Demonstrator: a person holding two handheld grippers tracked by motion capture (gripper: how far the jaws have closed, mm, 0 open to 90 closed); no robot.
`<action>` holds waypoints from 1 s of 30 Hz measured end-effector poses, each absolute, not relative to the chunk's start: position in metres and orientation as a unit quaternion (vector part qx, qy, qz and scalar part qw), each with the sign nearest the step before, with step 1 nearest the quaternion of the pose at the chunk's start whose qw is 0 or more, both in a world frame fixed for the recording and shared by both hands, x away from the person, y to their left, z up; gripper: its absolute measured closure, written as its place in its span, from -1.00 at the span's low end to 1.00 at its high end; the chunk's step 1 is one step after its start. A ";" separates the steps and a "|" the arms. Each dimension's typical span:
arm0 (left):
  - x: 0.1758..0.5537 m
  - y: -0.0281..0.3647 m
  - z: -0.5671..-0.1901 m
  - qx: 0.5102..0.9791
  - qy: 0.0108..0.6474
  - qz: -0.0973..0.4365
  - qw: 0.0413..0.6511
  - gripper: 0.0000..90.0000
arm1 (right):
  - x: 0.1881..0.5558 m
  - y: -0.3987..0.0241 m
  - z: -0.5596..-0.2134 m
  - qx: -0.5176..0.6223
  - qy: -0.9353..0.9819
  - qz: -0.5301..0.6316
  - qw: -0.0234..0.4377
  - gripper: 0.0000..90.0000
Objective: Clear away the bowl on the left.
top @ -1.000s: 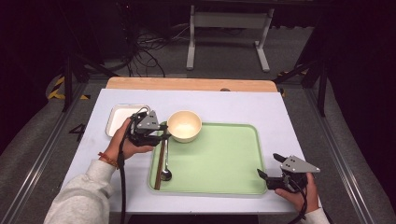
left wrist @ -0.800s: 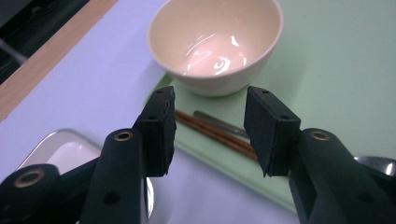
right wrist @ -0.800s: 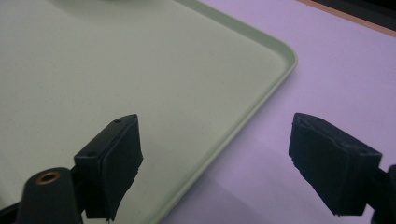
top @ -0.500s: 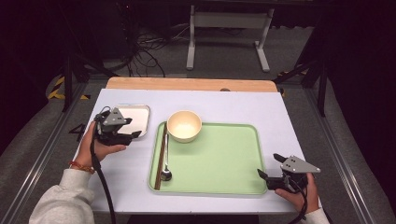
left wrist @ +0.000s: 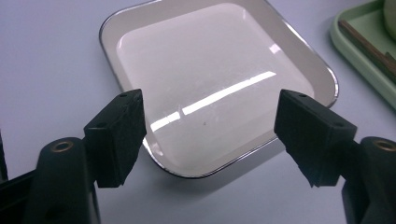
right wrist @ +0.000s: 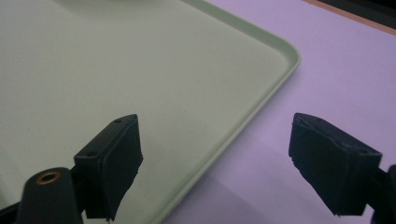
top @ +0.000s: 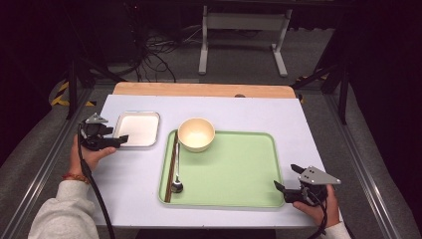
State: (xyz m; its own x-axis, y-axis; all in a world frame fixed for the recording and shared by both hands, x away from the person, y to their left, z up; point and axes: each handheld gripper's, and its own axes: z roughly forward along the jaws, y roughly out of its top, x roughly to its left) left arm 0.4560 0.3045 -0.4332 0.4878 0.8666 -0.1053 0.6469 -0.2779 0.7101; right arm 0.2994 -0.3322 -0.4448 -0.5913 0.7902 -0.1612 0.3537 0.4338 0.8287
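Shallow square white dish with thin metal rim (left wrist: pixel 219 88): stiff, light, slick; best pinched at near edge by left gripper (left wrist: pixel 210 135), jaws just opening, nothing between

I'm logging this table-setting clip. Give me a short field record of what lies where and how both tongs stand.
left tongs: open, jaws just opening, at the near edge of the white plate, nothing gripped
right tongs: open, astride the tray's edge
bowl: on the tray, far left corner
spoon, chopsticks: along the tray's left edge
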 end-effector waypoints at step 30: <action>0.482 0.304 -0.460 0.761 0.537 0.113 0.346 -0.49 | 0.292 -0.337 -0.444 0.366 0.795 0.395 0.280 -0.61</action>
State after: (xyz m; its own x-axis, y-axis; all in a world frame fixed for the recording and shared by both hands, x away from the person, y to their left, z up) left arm 0.4819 0.3044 -0.4596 0.3978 0.8953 -0.2004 0.7392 -0.1834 0.6481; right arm 0.2918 -0.3374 -0.4440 -0.5753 0.8030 -0.1558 0.3607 0.4200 0.8327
